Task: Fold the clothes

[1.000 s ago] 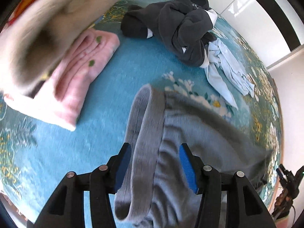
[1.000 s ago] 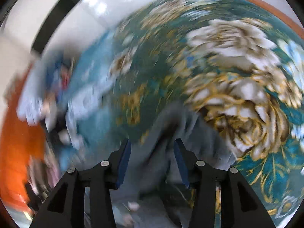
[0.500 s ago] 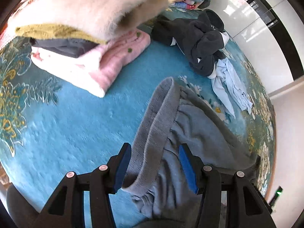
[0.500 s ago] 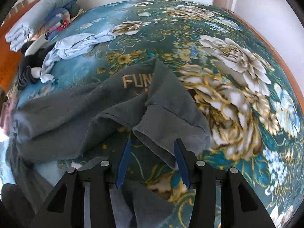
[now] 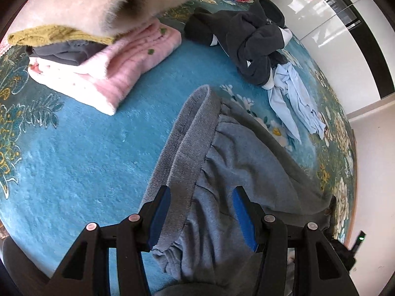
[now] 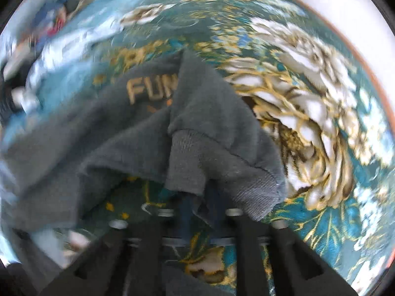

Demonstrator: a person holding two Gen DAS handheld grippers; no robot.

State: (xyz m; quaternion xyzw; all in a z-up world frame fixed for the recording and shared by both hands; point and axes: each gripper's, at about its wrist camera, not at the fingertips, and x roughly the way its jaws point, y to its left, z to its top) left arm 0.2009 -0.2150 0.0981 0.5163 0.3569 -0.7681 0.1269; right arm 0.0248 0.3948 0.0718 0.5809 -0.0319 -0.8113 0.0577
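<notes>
Grey sweatpants lie on the blue floral carpet, ribbed waistband toward me. My left gripper is open, its blue pads on either side of the waistband. In the right wrist view the grey pants, printed "FUN", are bunched, and a hem drapes over my right gripper, whose fingers are close together and shut on the cloth.
A stack of folded clothes with a pink top lies far left. A dark grey hoodie pile and a light blue garment lie beyond. A white wall borders the carpet at right.
My right gripper has closed from open onto the pants hem and is moving, blurring the view. The left gripper stays open over the waistband, shifted slightly.
</notes>
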